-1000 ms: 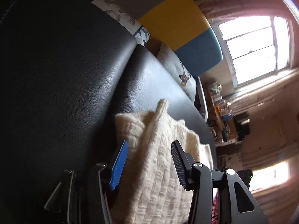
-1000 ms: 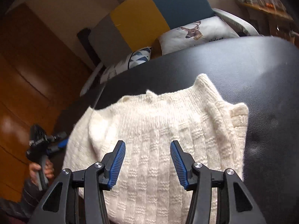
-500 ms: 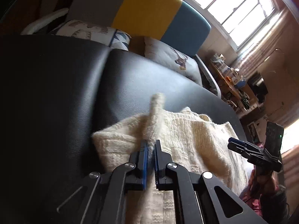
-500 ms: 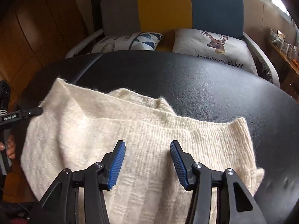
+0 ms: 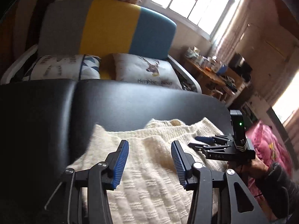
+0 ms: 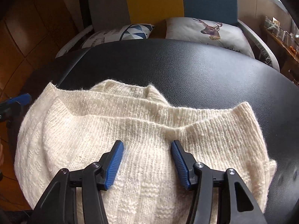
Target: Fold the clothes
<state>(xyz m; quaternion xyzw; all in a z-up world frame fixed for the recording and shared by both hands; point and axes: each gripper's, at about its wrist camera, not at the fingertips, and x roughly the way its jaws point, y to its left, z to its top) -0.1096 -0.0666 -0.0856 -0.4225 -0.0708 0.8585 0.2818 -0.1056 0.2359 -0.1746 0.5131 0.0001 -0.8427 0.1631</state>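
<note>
**Cream sweater flat on black pad, both claws parted above it**

On the black leather-look padded table [image 6: 186,71], a cream chunky-knit sweater [image 6: 130,149] lies folded, its ribbed edge towards twelve o'clock and its bulk at six in the right wrist view. At nine o'clock in that view, the blue tip of the left gripper [image 6: 20,99] pokes in just beside the sweater's left edge. In its own camera the left gripper [image 5: 149,160] has just been opening; its blue ribbed pads stand apart over the knit with nothing pinched between them. The right gripper [image 6: 146,160] hangs over the sweater's middle, jaws moderately wide, having opened a little further, and gripping nothing; whether the tips brush the wool is hard to judge. Towards twelve o'clock, beyond the table, sits a grey, yellow and blue panelled sofa [image 6: 153,0] bearing a white cushion with a deer print [image 6: 205,29]. At three o'clock in the left wrist view, a hand [image 5: 257,165] holds the right gripper's handle.
</note>
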